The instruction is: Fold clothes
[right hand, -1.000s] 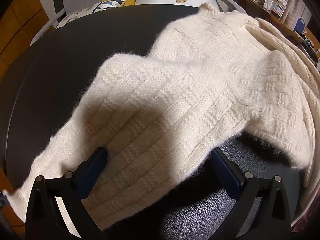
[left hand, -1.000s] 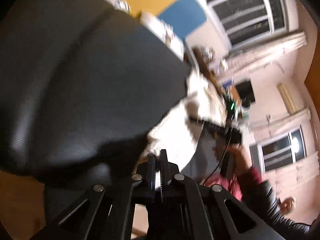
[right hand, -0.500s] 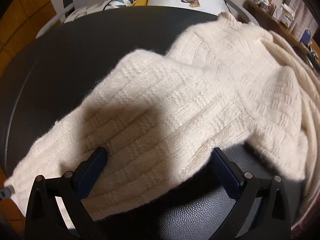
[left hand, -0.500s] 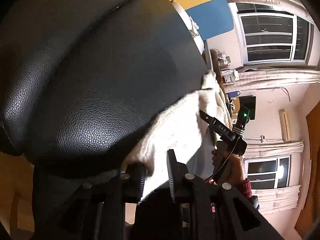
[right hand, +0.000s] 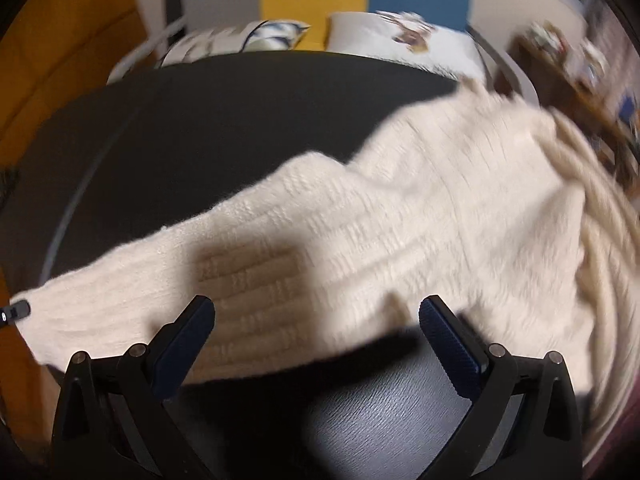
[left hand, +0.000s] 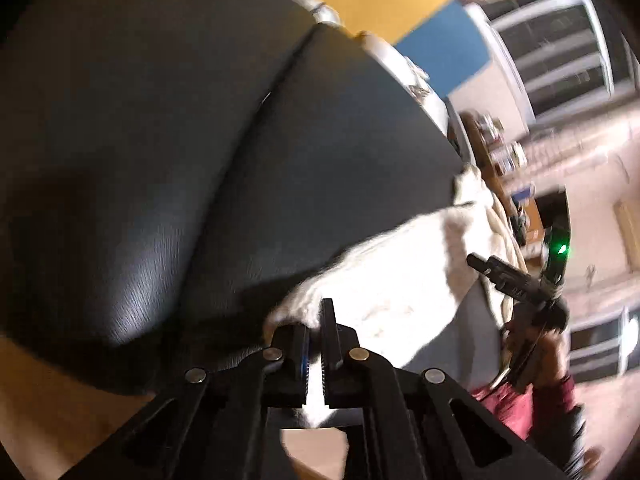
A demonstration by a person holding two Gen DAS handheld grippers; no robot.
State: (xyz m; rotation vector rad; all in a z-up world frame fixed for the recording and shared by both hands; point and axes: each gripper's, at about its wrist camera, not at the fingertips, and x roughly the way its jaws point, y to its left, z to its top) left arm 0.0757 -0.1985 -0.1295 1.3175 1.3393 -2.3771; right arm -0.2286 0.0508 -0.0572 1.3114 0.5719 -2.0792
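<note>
left tongs: just closed, pinching edge of cream ribbed knit sweater | right tongs: spread wide, hovering over sweater | sweater draped on black leather surface | writing: none legible

Black linkage tongs, blue-padded, held by a person in dark red sleeves

The black left tongs have flat linkage arms pinned with round silver rivets and ribbed blue inner pads. The black right tongs match, with dark blue ribbed pads; a green light glows above them, and a dark red sleeve shows.
</note>
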